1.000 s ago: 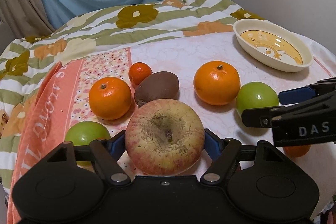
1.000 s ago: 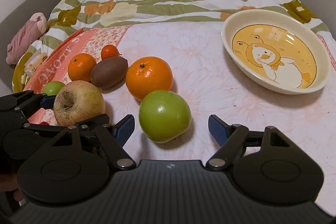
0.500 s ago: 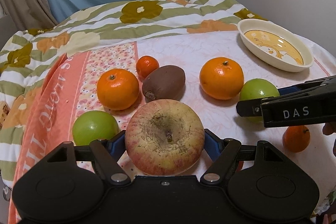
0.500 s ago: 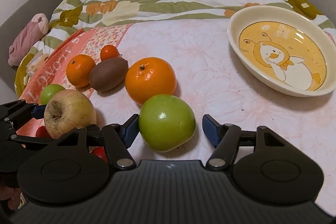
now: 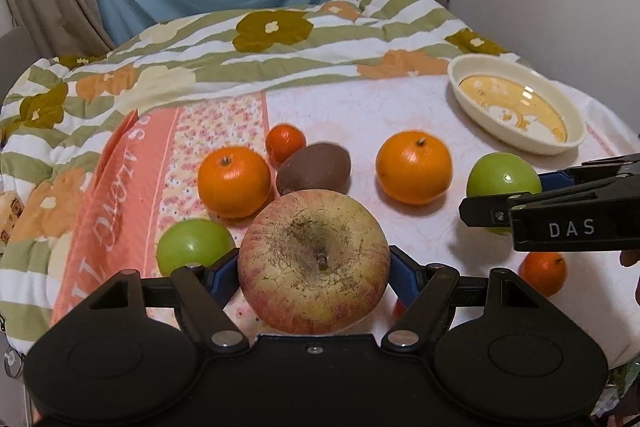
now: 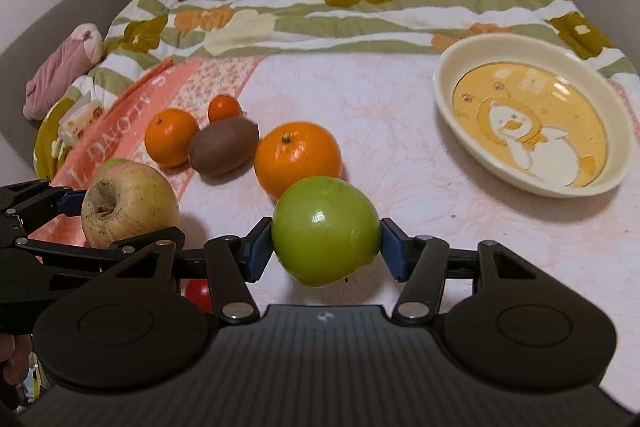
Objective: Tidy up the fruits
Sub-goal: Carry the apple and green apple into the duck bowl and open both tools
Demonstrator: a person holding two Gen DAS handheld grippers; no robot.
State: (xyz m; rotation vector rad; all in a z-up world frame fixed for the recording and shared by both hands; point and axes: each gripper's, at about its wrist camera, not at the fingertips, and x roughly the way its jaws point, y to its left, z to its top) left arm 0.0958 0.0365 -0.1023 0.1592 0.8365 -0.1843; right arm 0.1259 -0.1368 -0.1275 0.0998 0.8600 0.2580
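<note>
The left tongs [image 5: 314,277] grip the russet apple [image 5: 314,261] above the cloth-covered surface [image 6: 400,131]. The right tongs [image 6: 326,247], jaws just closed, clamp the green apple [image 6: 326,231], lifted just in front of the large orange [image 6: 298,157], with the bowl [image 6: 448,103] well apart.

Right gripper clamped on a green apple, bowl waiting at right

The right gripper [image 6: 326,241] has just been closing, and its blue pads [image 6: 259,247] now press both sides of the green apple [image 6: 326,231], lifted just clear of the pink tablecloth [image 6: 392,131]. Behind it sit a large orange [image 6: 298,158], a kiwi [image 6: 223,151], a smaller orange [image 6: 171,137] and a tiny mandarin [image 6: 225,108]. At left the left gripper [image 6: 60,223] grips a russet apple [image 6: 129,203]. The cream bowl [image 6: 452,95] with a duck picture lies empty.
</note>
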